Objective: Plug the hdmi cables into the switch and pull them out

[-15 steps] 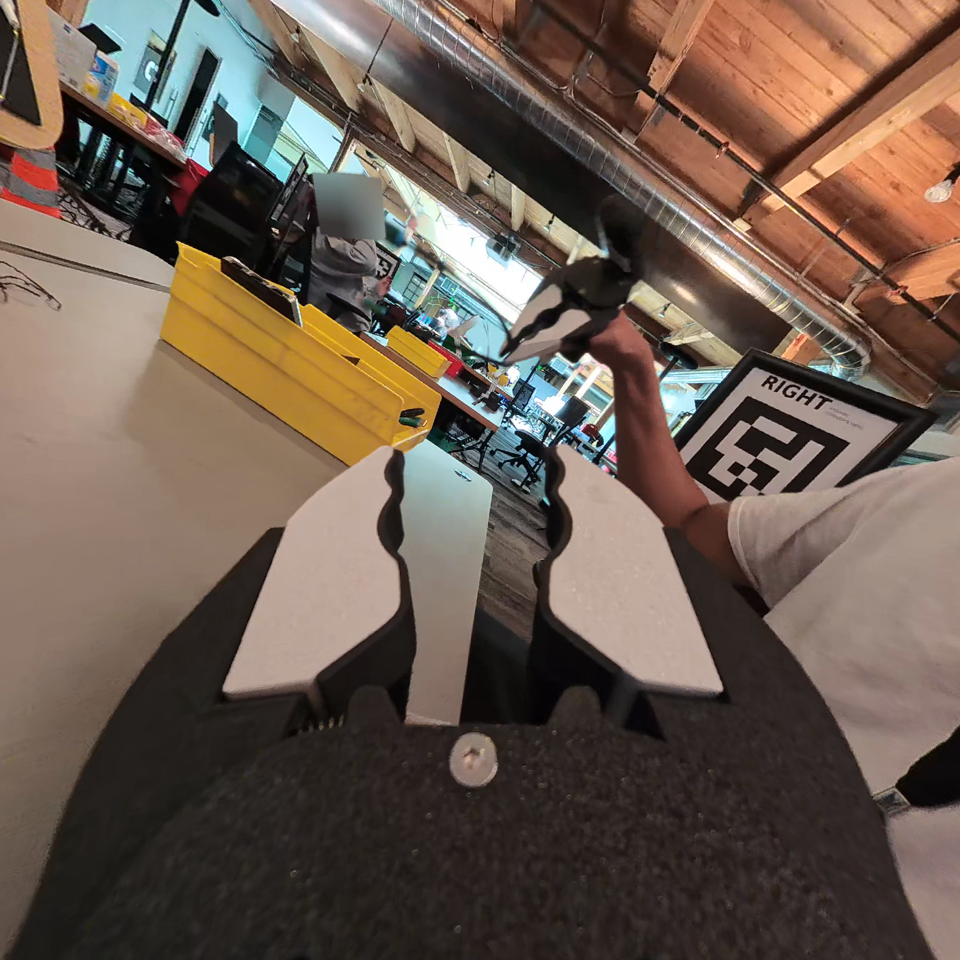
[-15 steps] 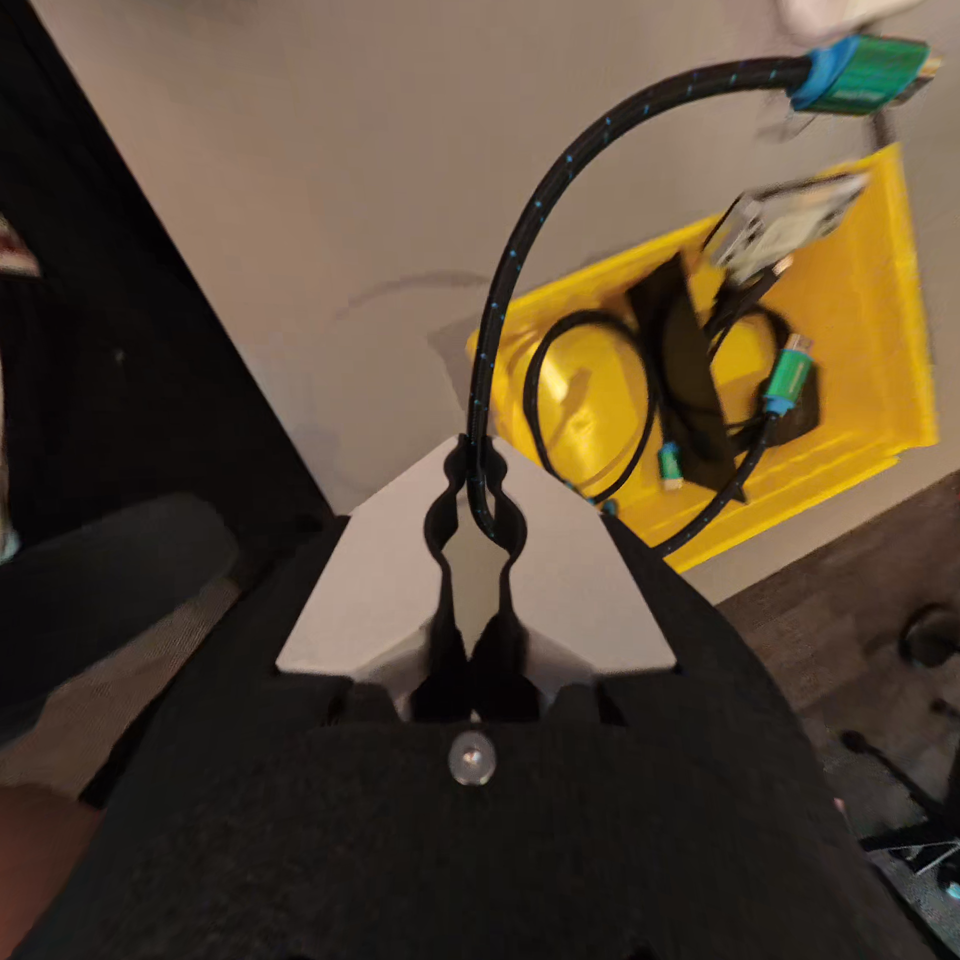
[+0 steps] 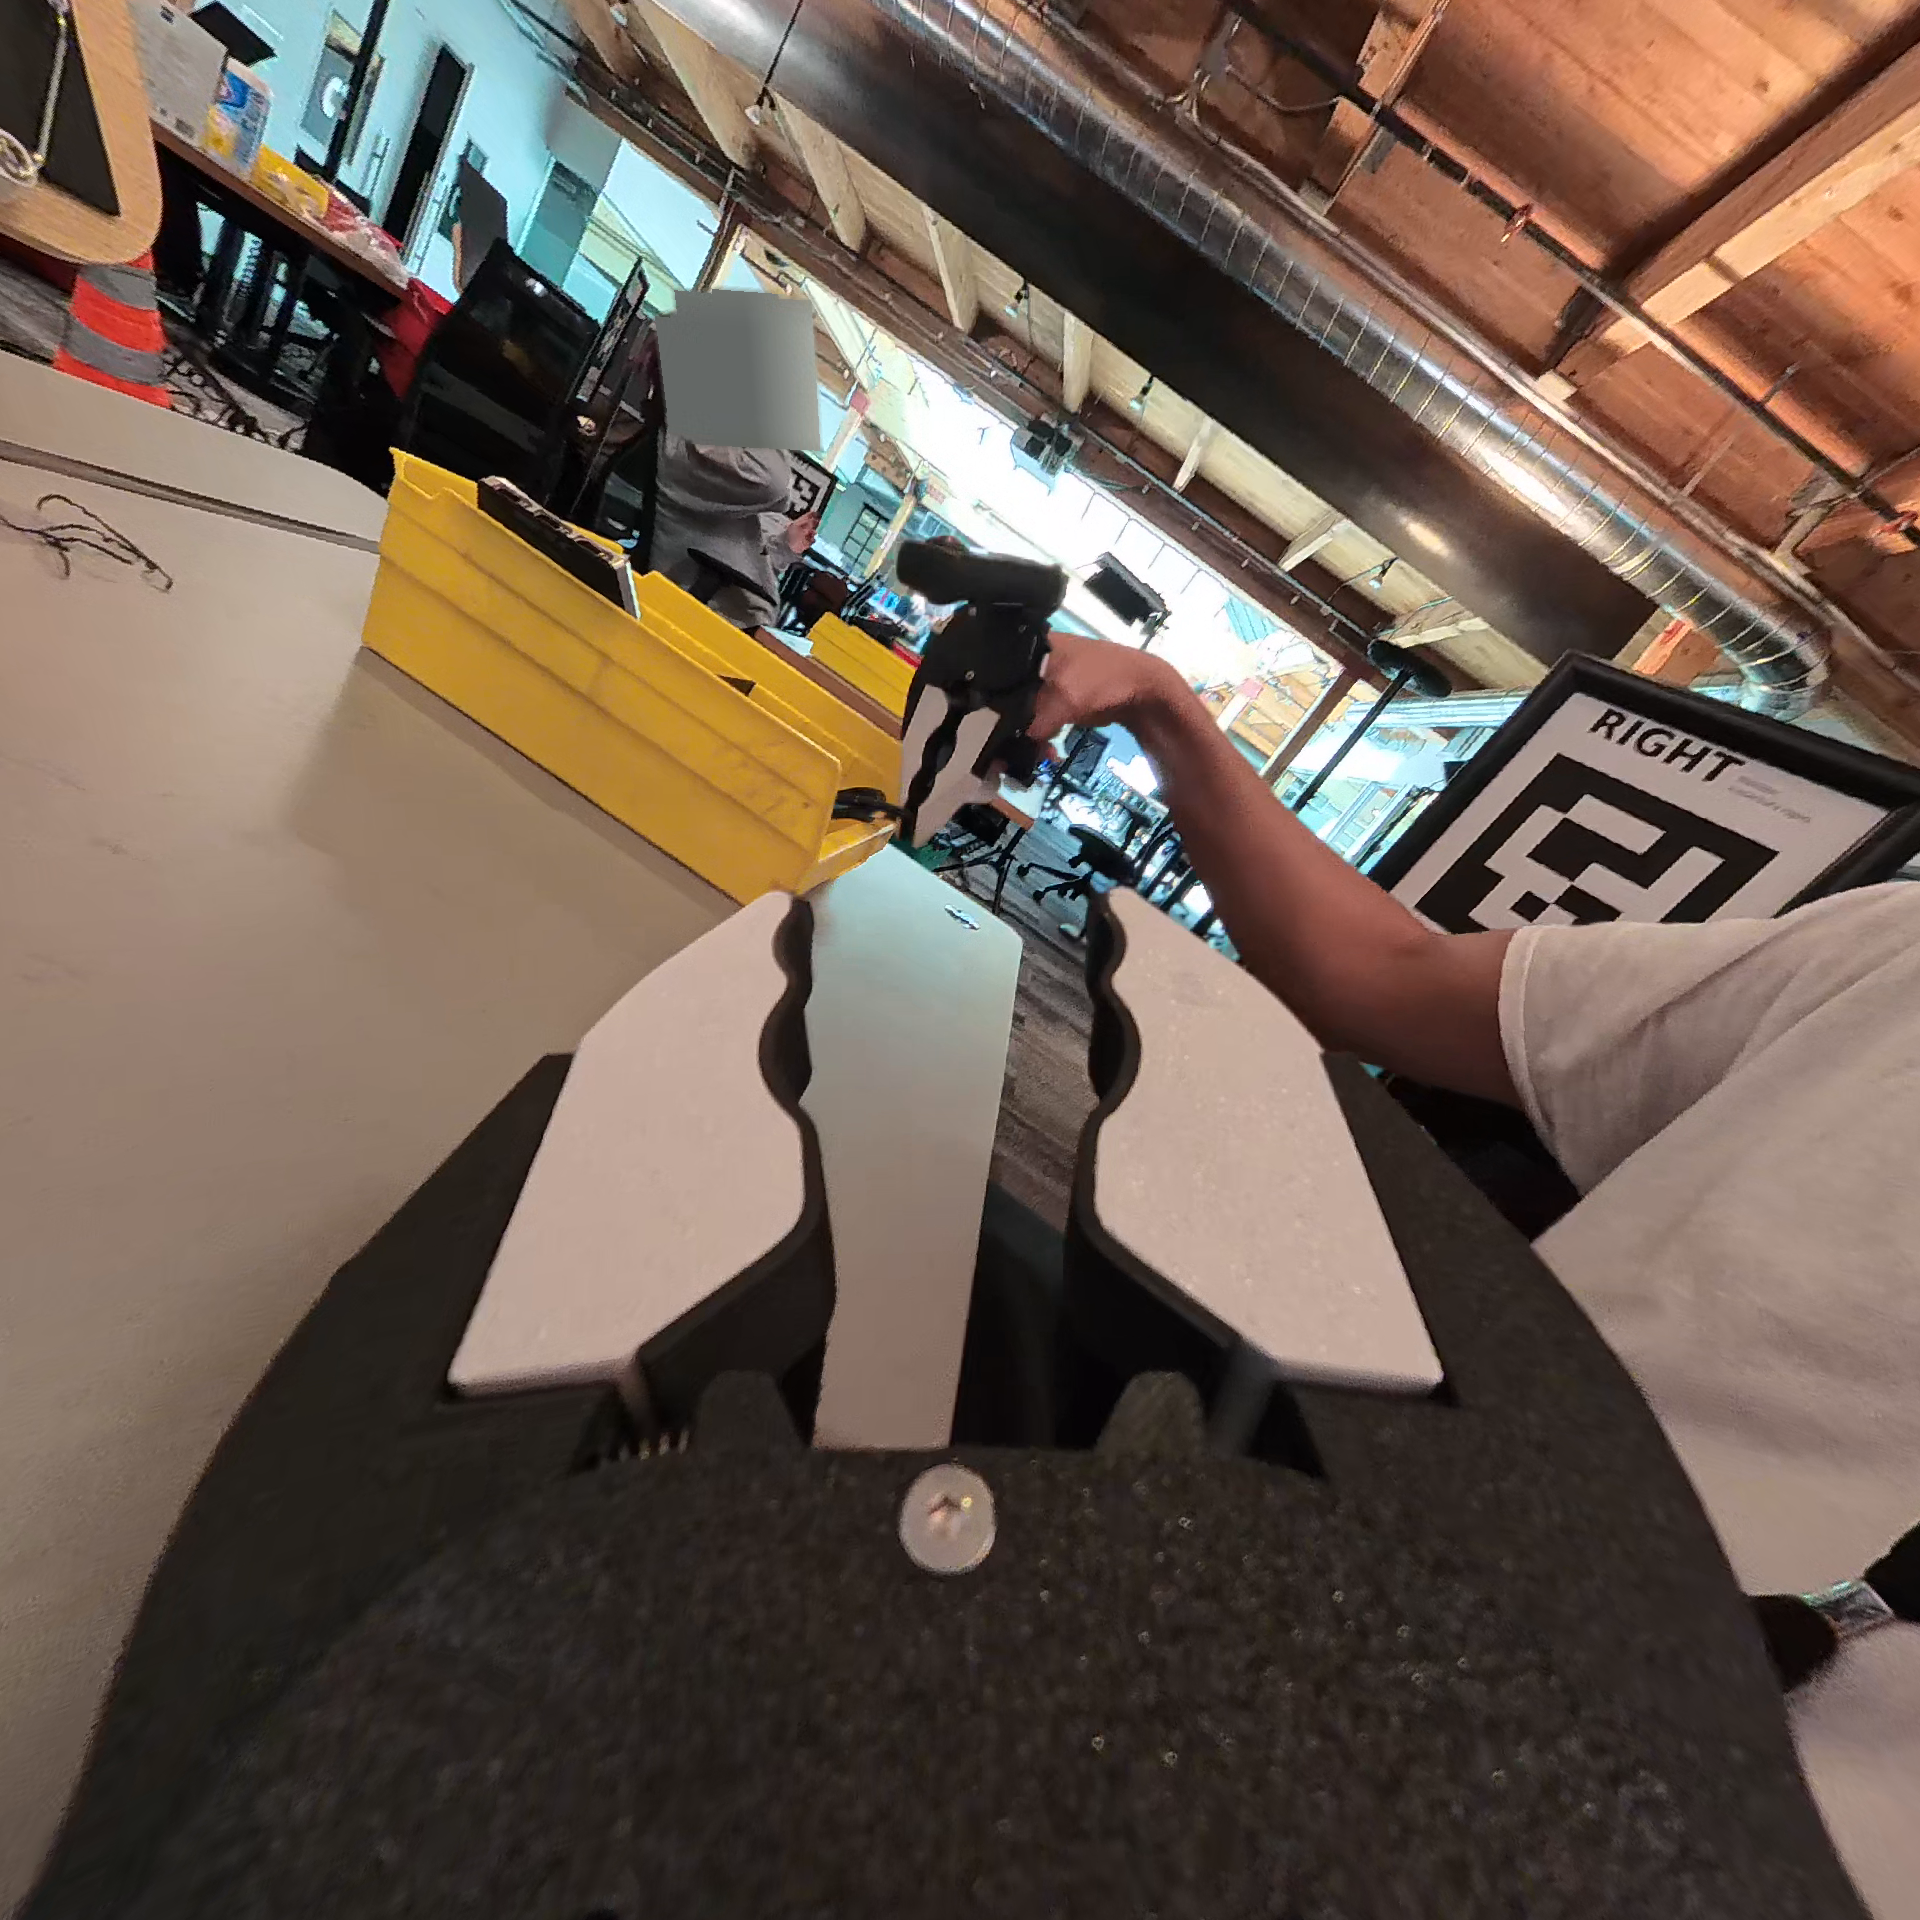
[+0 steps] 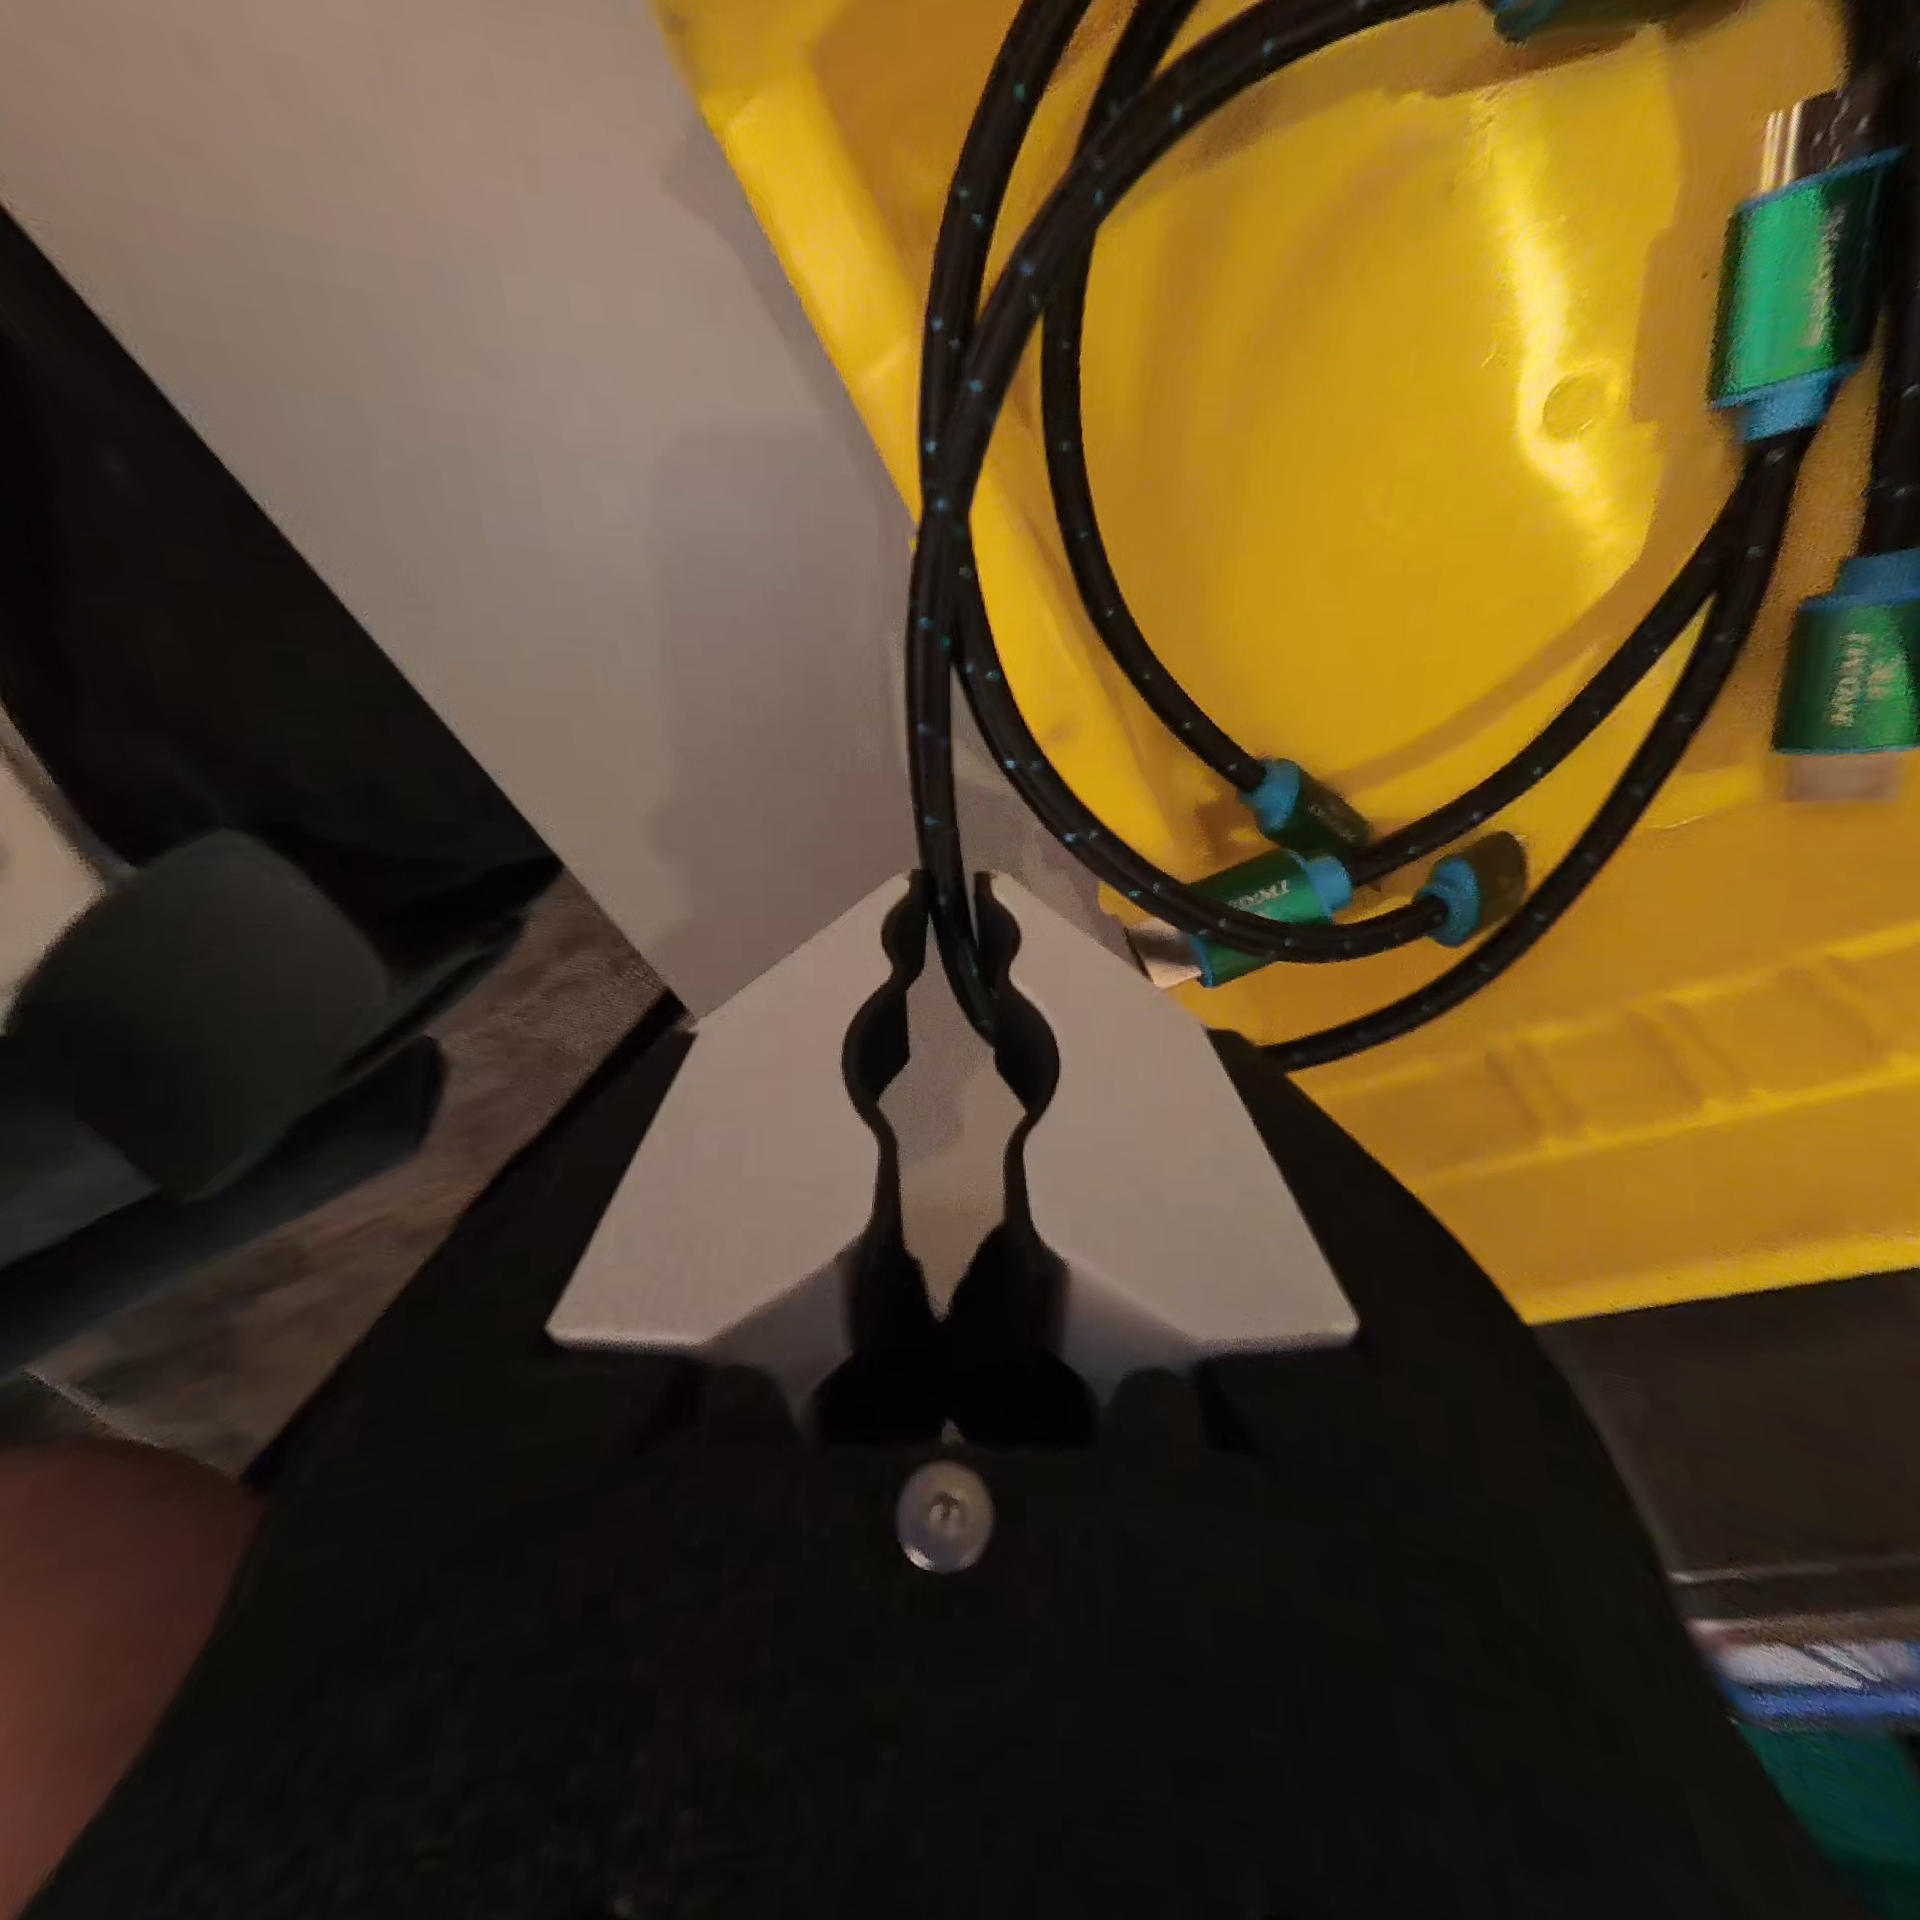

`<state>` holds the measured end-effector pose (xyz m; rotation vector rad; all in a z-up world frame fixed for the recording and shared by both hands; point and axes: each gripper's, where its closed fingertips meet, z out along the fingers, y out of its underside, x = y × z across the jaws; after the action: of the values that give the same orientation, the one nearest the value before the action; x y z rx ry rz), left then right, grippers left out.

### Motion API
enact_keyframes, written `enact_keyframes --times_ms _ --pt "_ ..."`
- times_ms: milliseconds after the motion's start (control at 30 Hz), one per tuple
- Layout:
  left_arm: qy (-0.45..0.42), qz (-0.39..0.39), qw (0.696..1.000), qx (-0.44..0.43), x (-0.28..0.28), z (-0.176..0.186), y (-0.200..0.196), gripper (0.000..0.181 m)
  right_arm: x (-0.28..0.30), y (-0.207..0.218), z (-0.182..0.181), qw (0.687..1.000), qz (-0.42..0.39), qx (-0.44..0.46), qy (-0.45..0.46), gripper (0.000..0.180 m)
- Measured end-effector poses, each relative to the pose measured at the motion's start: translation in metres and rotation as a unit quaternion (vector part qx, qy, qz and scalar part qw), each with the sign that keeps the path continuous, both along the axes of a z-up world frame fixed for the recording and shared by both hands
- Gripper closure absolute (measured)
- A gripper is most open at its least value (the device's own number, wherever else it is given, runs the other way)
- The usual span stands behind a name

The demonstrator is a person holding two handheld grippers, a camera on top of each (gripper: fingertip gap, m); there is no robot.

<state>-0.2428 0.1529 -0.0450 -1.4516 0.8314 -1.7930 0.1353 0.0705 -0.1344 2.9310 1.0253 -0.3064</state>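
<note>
The pale grey table point(image 3: 239, 935) fills the left of the left wrist view, and the long yellow plastic bin point(image 3: 582, 665) sits at its far edge, in the same spot as half a second ago. Half a second ago the right wrist view showed the whole yellow plastic bin point(image 4: 1403, 1132) from high above; now the bin's floor and near wall fill the upper right of that view, so the right gripper has come down close to it.

In the left wrist view, the right gripper point(image 3: 935, 779), which was raised well above the bin before, now hangs with its white fingers pointing down at the bin's near corner, held by a person's bare arm point(image 3: 1278, 883) in a white sleeve.

The right gripper point(image 4: 951, 935) is clenched on a black braided cable with blue flecks point(image 4: 940, 623), pinched at the fingertips as before; its green-and-blue plug has left the view. More braided cables lie looped inside the bin, with several green metal plugs point(image 4: 1803, 301) on its floor. The switch cannot be made out.

The left gripper point(image 3: 940, 935) stays released over the table's edge beside the bin, fingers spread wide with nothing between them.
</note>
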Motion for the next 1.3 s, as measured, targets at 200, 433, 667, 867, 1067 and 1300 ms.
enact_keyframes --times_ms 200,433,667,867,1067,1300 --pt "0.074 0.101 0.983 0.132 -0.007 -0.008 0.006 0.13 -0.008 0.01 0.037 0.984 -0.094 0.132 0.071 0.143" --pt "0.181 0.318 0.892 0.267 -0.047 -0.004 0.031 0.118 0.001 0.021 0.12 0.78 -0.245 0.574 0.032 0.13" --pt "0.265 0.416 0.842 0.22 -0.134 -0.031 0.051 0.117 -0.053 -0.005 0.059 0.646 -0.397 0.645 0.09 0.132" --pt "0.256 0.408 0.864 0.143 -0.14 -0.047 0.06 0.125 -0.053 -0.004 0.048 0.672 -0.375 0.637 0.047 0.125" --pt "0.303 0.433 0.829 0.182 -0.151 -0.056 0.066 0.13 -0.046 -0.006 0.041 0.676 -0.389 0.624 0.044 0.126" --pt "0.303 0.423 0.842 0.14 -0.154 -0.065 0.063 0.117 -0.038 -0.003 0.037 0.673 -0.407 0.616 0.048 0.125"
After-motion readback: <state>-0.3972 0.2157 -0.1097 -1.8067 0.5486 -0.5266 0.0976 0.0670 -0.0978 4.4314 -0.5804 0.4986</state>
